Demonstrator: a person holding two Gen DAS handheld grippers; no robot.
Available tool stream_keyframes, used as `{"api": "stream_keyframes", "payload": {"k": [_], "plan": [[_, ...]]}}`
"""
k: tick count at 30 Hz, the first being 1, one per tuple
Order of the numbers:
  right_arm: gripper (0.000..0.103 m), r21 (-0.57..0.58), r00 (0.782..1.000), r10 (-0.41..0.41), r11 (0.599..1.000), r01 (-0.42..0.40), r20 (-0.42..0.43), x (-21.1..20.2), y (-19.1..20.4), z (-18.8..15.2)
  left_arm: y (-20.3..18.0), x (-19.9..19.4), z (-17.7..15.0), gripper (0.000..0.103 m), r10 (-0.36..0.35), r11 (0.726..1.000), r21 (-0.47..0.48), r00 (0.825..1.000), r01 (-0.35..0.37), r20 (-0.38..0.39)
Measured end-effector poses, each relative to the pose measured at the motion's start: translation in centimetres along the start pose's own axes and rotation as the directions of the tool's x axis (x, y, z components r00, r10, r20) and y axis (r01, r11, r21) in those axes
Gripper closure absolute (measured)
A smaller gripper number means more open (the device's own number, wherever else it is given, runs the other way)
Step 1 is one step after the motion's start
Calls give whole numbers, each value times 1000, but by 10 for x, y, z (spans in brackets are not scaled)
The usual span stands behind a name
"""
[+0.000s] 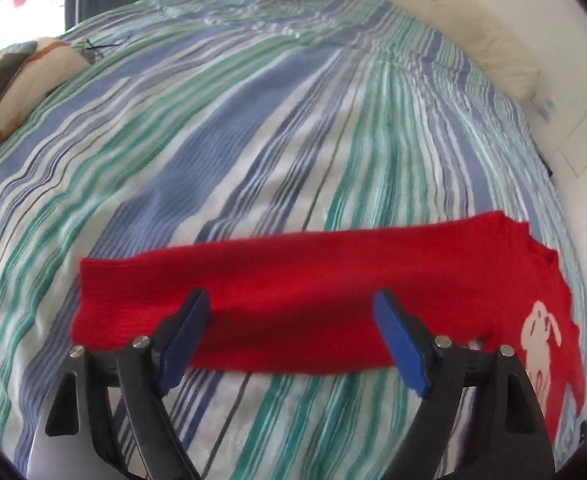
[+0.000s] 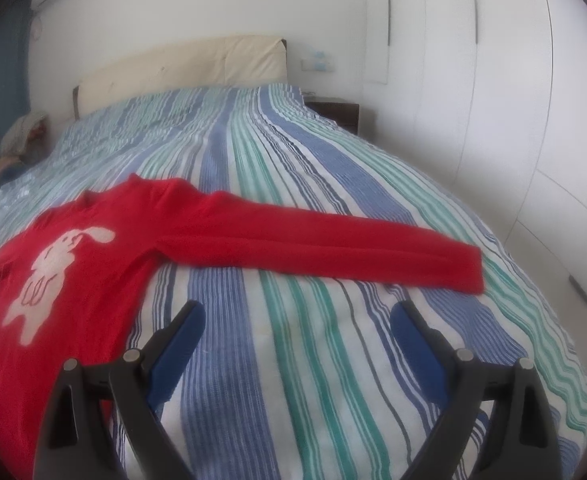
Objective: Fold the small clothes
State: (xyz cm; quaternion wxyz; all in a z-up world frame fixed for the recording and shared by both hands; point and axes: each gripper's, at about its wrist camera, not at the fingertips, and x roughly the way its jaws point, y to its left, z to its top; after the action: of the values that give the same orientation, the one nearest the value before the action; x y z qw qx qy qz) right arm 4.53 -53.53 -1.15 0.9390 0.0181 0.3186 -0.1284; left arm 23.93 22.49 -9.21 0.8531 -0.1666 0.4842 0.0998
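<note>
A small red sweater (image 2: 105,248) with a white rabbit print (image 2: 49,268) lies flat on the striped bed. One long sleeve (image 2: 333,248) stretches out to the right. In the left wrist view the other sleeve (image 1: 293,280) lies across the frame, with the print at the right. My left gripper (image 1: 293,320) is open, its blue pads over this sleeve, holding nothing. My right gripper (image 2: 297,332) is open and empty, above bare bedspread just in front of the right sleeve.
The striped blue, green and white bedspread (image 2: 293,160) covers the bed. A cream headboard (image 2: 181,68) stands at the far end. A patterned pillow (image 1: 9,84) lies at the left. White wardrobe doors (image 2: 513,100) and a dark nightstand (image 2: 337,114) stand at the right.
</note>
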Motion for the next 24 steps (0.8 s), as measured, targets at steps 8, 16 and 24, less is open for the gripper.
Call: {"api": "stream_keyframes", "payload": {"k": [8,16,24], "plan": [[10,10,1000,-14,1000,13,9,-4,-4,-1,63,0,-8,3,323,934,-166,946,-317,7],[10,-3,999,-20,1000,20,26,-6,0,1,78,-63,-44,4,146,974,-196,978,-115,151],[10,-46,999,18,999,-16,30,-1,13,-4,-42,-47,-77,4,26,978,196,976,-70,218]]}}
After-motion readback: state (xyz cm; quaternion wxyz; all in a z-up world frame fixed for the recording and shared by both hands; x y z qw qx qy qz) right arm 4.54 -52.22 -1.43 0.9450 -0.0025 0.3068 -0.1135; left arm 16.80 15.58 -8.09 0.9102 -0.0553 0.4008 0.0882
